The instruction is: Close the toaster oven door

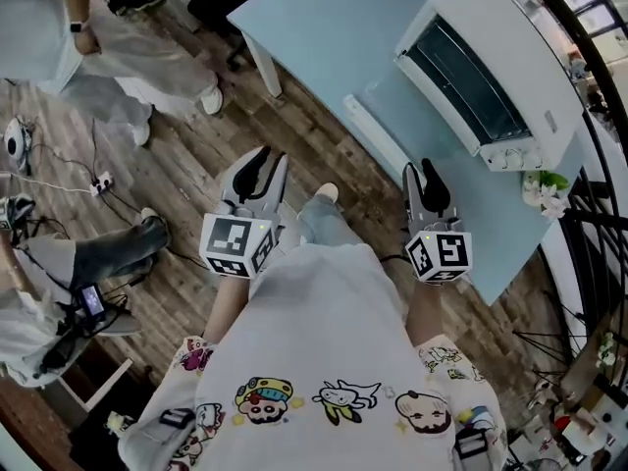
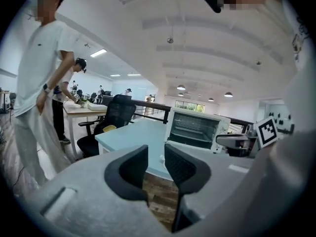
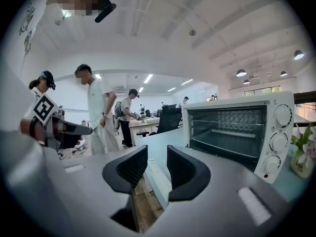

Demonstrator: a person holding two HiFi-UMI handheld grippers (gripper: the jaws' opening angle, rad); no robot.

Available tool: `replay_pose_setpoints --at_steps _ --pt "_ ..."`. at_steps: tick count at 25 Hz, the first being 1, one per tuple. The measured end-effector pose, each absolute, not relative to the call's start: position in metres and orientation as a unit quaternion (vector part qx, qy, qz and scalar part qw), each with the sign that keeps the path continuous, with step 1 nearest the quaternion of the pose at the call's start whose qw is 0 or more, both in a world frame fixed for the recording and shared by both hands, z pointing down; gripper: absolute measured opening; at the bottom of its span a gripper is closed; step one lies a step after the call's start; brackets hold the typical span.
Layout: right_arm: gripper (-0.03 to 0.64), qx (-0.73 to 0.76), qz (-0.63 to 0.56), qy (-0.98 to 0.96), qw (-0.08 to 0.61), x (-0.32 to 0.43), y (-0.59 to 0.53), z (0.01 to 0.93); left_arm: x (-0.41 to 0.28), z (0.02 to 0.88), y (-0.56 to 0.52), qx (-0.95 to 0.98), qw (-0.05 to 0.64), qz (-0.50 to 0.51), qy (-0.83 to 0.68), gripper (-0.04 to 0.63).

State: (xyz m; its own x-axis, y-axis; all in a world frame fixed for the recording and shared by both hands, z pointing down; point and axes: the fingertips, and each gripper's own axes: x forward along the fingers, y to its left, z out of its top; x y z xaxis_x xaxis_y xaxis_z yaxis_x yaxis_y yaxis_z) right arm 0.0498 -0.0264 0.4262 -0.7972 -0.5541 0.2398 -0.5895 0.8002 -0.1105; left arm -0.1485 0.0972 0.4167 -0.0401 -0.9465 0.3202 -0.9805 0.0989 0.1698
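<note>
Holding both tools close to my body, I see the left gripper point(image 1: 263, 160) over the wooden floor point(image 1: 196, 155), short of the pale blue table point(image 1: 324, 18). Its jaws are slightly apart with nothing between them. The right gripper point(image 1: 429, 170) hangs at the table's near edge, jaws parted and also empty. Ahead of it and a little to its right stands the white toaster oven point(image 1: 491, 77). The oven's glass door point(image 1: 392, 101) is dropped open flat toward me, well clear of both tools. The oven cavity shows a wire rack point(image 3: 227, 132). Just right of the oven, a small vase point(image 3: 302, 164) holds flowers.
</note>
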Motion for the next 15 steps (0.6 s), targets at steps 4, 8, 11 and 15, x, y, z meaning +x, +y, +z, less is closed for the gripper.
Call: replay_pose_setpoints --at_steps 4,8,11,15 --pt "0.118 0.341 0.103 -0.929 0.097 0.054 -0.068 0.424 -0.157 0.404 0.033 0.700 0.169 0.058 -0.692 0.097" --pt "0.118 0.369 0.106 -0.919 0.088 0.057 -0.100 0.416 -0.156 0.394 -0.011 0.723 0.162 0.061 -0.669 0.097" --pt "0.120 0.391 0.106 -0.911 0.080 0.063 -0.115 0.411 -0.154 0.390 -0.036 0.739 0.157 0.065 -0.652 0.097" --pt "0.120 0.420 0.107 -0.899 0.070 0.075 -0.128 0.408 -0.149 0.387 -0.065 0.758 0.150 0.072 -0.631 0.097"
